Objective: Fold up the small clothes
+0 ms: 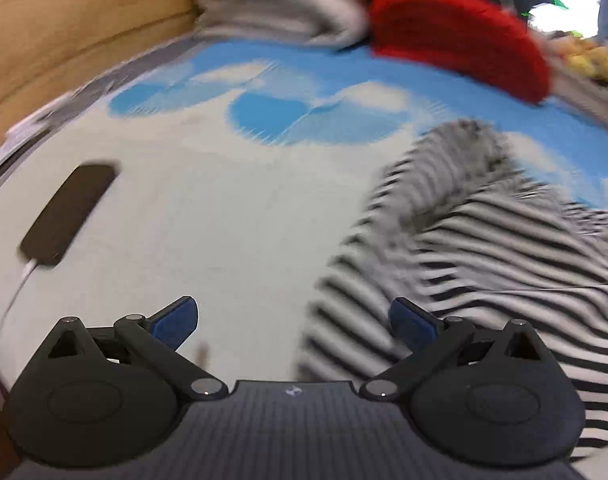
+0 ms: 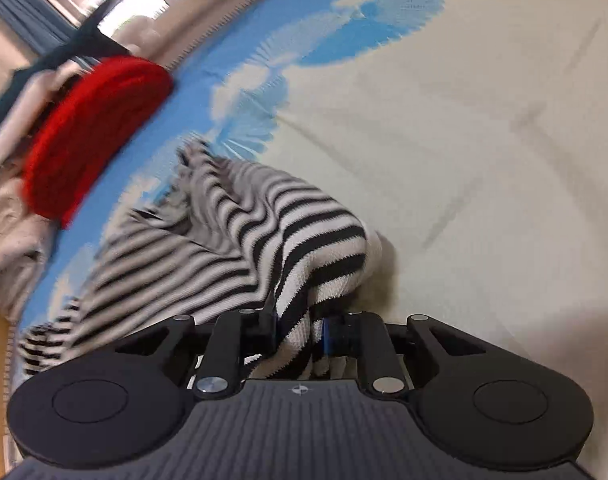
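Left wrist view: a phone (image 1: pixel 68 216) lies left of the striped top (image 1: pixel 483 248), bare sheet (image 1: pixel 224 220) between them under the spread left gripper (image 1: pixel 294 322). The right gripper (image 2: pixel 300 330) pinches the top's (image 2: pixel 240 248) near edge; the red knit (image 2: pixel 92 132) sits left, open sheet (image 2: pixel 483 160) right.

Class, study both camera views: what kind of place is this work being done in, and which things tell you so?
Probably a bedroom at home. The work surface looks like a bed with a blue-and-cream printed sheet beside a wooden board. Folded clothes are piled at its edge, and a phone lies charging on it.
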The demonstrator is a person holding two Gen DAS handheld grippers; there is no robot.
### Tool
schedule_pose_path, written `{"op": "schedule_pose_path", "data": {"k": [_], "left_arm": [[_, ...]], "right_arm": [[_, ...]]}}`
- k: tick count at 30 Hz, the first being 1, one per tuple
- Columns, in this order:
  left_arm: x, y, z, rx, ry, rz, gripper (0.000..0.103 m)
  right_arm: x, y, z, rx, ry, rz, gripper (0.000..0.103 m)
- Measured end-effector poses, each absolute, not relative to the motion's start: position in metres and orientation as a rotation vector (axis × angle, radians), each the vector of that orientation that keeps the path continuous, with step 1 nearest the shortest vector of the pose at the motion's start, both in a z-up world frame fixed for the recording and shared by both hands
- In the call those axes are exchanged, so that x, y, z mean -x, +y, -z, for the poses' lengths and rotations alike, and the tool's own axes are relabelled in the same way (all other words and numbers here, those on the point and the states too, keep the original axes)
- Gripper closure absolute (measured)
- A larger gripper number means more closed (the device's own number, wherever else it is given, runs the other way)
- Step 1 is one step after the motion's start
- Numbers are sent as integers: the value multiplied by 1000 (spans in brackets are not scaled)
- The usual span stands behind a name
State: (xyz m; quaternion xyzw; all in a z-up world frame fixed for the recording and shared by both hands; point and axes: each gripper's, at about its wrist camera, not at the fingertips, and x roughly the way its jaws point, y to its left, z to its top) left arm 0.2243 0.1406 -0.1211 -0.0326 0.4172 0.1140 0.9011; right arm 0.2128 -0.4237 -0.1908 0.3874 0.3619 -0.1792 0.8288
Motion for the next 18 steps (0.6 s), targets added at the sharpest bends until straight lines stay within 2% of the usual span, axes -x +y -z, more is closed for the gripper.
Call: {"op": "schedule_pose_path", "data": {"k": [7, 11, 14, 18], "left_arm": [[-227, 187, 131, 308, 974, -278, 0], [-226, 200, 129, 347, 981, -278, 0], [-223, 211, 121, 393, 959, -289, 0], [-220, 236, 112, 487, 910, -335, 0]], "right_arm": [[-223, -408, 165, -768, 801, 506, 84], [-238, -339, 101, -419, 621, 487, 85], [-244, -237, 58, -95, 448, 302, 85], [-231, -98, 62, 236, 348, -7, 86]]}}
